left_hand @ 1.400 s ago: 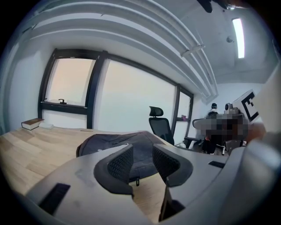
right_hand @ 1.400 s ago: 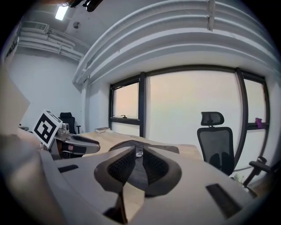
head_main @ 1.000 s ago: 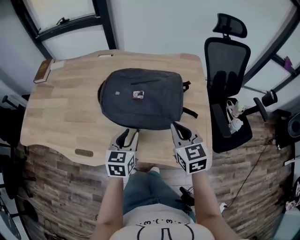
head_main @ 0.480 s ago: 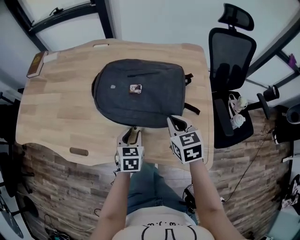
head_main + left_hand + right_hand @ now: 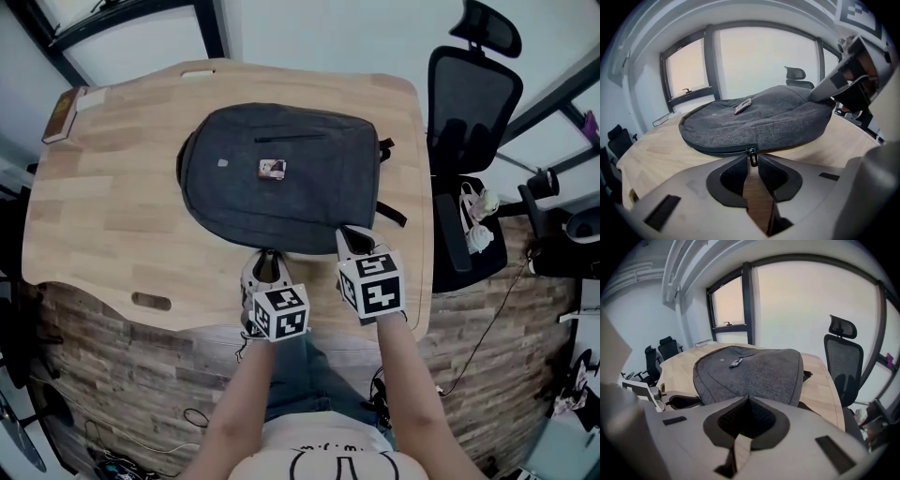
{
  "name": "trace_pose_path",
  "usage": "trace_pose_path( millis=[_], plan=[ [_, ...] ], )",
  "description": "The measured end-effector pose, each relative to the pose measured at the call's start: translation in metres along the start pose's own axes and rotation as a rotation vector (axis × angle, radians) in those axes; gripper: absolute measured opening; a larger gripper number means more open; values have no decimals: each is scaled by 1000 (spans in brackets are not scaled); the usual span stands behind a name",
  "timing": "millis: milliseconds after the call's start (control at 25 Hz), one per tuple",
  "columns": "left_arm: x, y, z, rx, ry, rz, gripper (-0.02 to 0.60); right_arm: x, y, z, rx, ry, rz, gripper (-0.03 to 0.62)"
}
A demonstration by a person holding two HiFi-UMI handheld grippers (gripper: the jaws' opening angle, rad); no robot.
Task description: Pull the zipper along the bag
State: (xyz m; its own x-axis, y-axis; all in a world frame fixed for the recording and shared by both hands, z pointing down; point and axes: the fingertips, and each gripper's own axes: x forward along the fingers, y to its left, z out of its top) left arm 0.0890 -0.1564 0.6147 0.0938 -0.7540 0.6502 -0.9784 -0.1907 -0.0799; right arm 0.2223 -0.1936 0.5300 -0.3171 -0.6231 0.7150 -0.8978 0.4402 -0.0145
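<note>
Bag (image 5: 281, 187) lies flat on the surface (image 5: 103, 206); whole zip run still to do. My left gripper (image 5: 751, 160) has just been closing round the zipper pull (image 5: 752, 153), not pinching yet. Right gripper (image 5: 749, 401) clenched, empty, at the bag's edge.

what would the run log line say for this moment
left gripper: jaws just closing round black zipper pull, not yet clamped | right gripper: shut, empty, at near edge of dark grey fabric backpack
</note>
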Motion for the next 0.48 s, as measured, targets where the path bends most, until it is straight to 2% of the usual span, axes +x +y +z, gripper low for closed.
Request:
trace_pose_path(
  millis=[80,200,480],
  plan=[
    [2,3,0,-8,3,37,52,1,-1,-1,-5,9,-6,51],
    [4,4,0,-20,7,47,51,2,0,-2,-15,11,-17,51],
    [-5,2,2,-79,-6,-77,44,2,-1,-4,-29,5,-34,51]
  ],
)
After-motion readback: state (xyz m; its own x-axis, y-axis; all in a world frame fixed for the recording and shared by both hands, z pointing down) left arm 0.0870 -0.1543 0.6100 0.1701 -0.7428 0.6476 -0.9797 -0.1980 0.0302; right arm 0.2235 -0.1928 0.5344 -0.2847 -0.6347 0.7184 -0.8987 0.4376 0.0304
